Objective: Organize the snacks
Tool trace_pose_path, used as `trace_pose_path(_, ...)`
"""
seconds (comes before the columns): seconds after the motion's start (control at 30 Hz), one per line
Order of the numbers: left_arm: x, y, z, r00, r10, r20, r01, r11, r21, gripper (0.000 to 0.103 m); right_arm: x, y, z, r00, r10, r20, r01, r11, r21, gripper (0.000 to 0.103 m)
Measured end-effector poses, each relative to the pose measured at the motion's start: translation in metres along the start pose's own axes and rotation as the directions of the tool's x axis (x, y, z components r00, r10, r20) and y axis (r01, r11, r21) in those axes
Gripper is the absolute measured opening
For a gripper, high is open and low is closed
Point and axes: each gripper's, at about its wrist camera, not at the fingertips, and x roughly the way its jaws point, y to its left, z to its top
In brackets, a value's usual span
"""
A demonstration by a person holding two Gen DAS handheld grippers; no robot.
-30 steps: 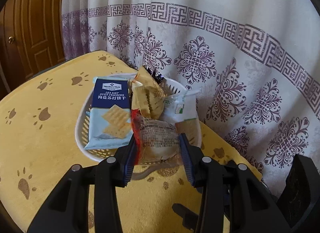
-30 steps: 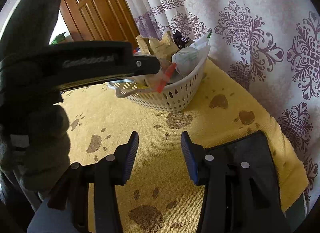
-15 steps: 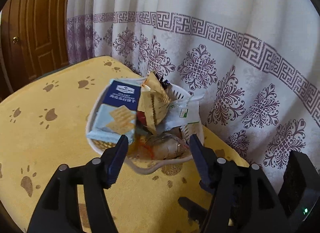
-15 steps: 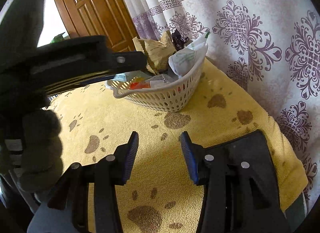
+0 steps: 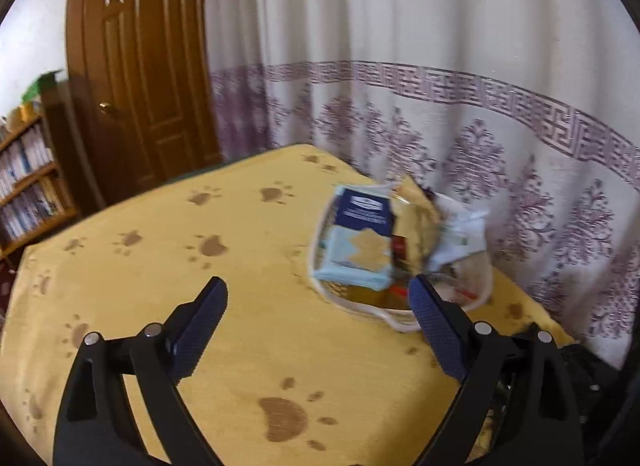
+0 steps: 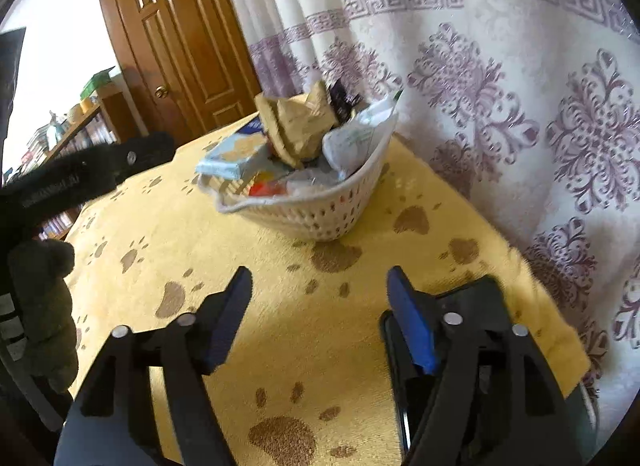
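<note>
Spreading apart with nothing between their fingers, the left gripper [image 5: 318, 308] and right gripper [image 6: 319, 290] hover over the yellow paw-print tabletop [image 6: 280, 306]; farther back, the white basket [image 6: 320, 213] holds the snacks, a soda cracker pack [image 5: 358, 246] among them, near the curtain [image 6: 500, 85].

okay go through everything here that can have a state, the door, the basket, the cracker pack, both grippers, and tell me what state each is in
Door: closed.
Basket: upright on the table, full of snack packets.
Cracker pack: sealed, lying tilted over the basket's rim.
Left gripper: jaws opening, nothing between them.
Right gripper: jaws opening, nothing between them.
</note>
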Motion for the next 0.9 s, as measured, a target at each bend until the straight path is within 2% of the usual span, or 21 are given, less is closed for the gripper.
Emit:
trace_pose_path(0.03, 0.000, 0.001, 0.001, 1.000, 0.006, 0.003, -0.006, 1.000, -0.001, 0.092, -0.003, 0.000, 0.002, 1.000, -0.011, 0.012, 0.011, 1.000, 0.000, 0.081)
trace_pose_path(0.2, -0.006, 0.005, 0.006, 0.999, 0.018, 0.041, -0.018, 1.000, -0.006, 0.092, -0.012, 0.003, 0.012, 0.997, -0.064, 0.048, 0.065, 0.998, -0.018, 0.086)
trace_pose_path(0.27, -0.010, 0.007, 0.007, 0.998, 0.020, 0.053, -0.019, 1.000, -0.008, 0.092, -0.015, 0.004, 0.015, 0.994, -0.084, 0.066, 0.085, 0.996, -0.022, 0.093)
trace_pose_path(0.37, -0.014, 0.015, 0.009, 0.999, -0.001, 0.051, 0.003, 0.999, -0.039, 0.092, -0.016, 0.007, 0.021, 0.992, -0.101, 0.080, 0.103, 0.994, -0.024, 0.093)
trace_pose_path(0.43, -0.016, 0.021, 0.010, 0.999, -0.007, 0.051, 0.010, 0.998, -0.056, 0.096, -0.018, 0.010, 0.025, 0.990, -0.111, 0.090, 0.114, 0.993, -0.032, 0.094)
trace_pose_path(0.57, -0.023, 0.030, 0.012, 0.997, 0.012, 0.077, -0.006, 0.997, -0.080, 0.098, -0.020, 0.018, 0.027, 0.986, -0.128, 0.109, 0.135, 0.989, -0.061, 0.096)
trace_pose_path(0.9, -0.033, 0.024, 0.011, 0.985, 0.116, 0.130, -0.113, 0.993, -0.032, 0.098, -0.021, 0.042, 0.030, 0.980, -0.150, 0.134, 0.171, 0.972, -0.162, 0.100)
